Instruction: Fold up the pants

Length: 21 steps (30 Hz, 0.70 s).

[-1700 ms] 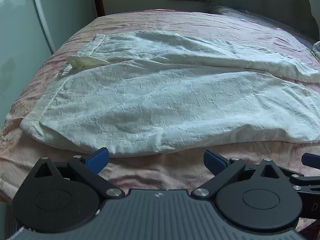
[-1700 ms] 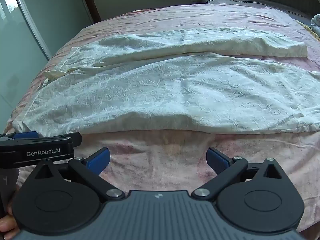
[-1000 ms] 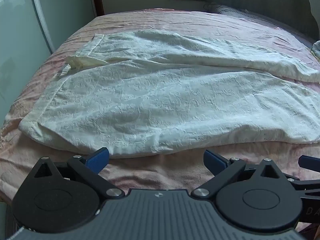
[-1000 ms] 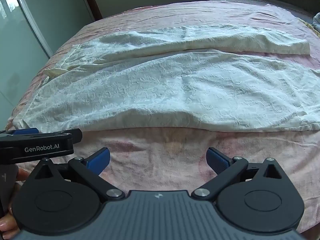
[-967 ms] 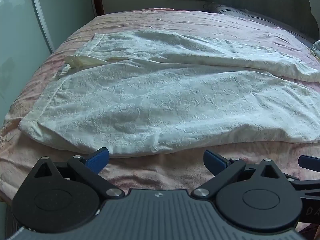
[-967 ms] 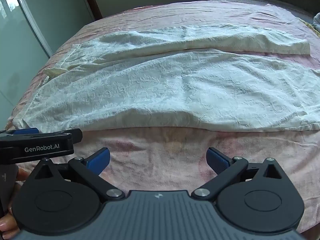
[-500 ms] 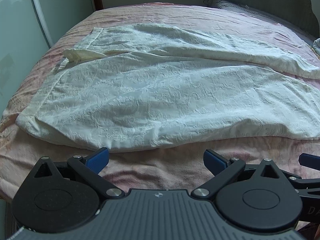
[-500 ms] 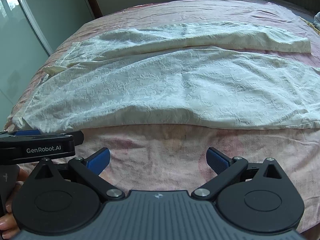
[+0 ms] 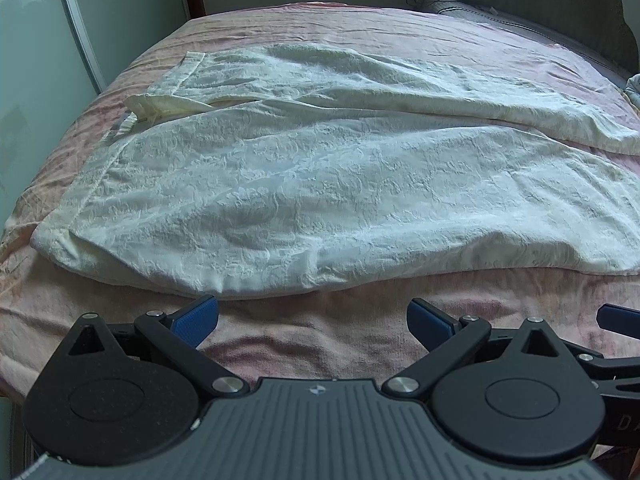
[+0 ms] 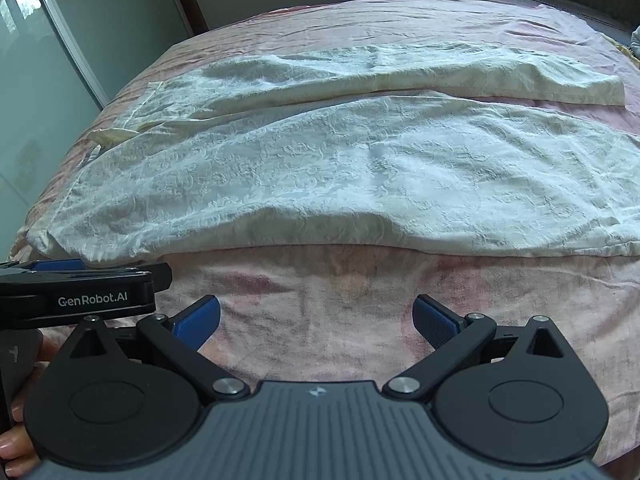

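Two legs of the cream pants [image 10: 340, 168] are lying spread flat across the pink bedspread [image 10: 320, 312], waistband at the left. Both grippers are hovering just short of the near edge, left gripper [image 9: 312, 318] and right gripper [image 10: 316, 316] with fingers spread wide, holding nothing. I am judging the cloth light, limp and textured (likely easy to pinch at hem or waistband corners). "GenRobot.AI" is reading clearly on the left gripper's side.
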{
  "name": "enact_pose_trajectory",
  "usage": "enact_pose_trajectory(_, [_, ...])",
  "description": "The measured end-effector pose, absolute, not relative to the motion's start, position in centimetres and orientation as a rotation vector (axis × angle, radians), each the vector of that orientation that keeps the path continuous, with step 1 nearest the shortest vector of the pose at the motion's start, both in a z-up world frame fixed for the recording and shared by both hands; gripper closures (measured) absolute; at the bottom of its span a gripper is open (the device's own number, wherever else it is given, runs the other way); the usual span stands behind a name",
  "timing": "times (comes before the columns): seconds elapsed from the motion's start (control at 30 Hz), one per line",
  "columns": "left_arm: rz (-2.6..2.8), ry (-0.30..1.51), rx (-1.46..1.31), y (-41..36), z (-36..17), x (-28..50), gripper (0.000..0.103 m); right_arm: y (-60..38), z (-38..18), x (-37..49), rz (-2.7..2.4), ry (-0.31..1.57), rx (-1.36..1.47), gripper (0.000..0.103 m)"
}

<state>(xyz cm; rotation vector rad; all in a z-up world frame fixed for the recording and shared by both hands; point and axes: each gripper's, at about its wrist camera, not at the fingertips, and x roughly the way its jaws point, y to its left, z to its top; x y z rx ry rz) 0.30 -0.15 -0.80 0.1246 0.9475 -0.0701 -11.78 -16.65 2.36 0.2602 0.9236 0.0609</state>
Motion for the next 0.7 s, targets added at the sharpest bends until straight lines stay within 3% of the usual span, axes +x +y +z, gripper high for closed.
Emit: enact_pose_trajectory(0.7, [-0.070,0.966,0.122,-0.26,-1.08,0.29,0.001,-16.69,2.31,-11.69,0.068,0.933,0.261,0.000])
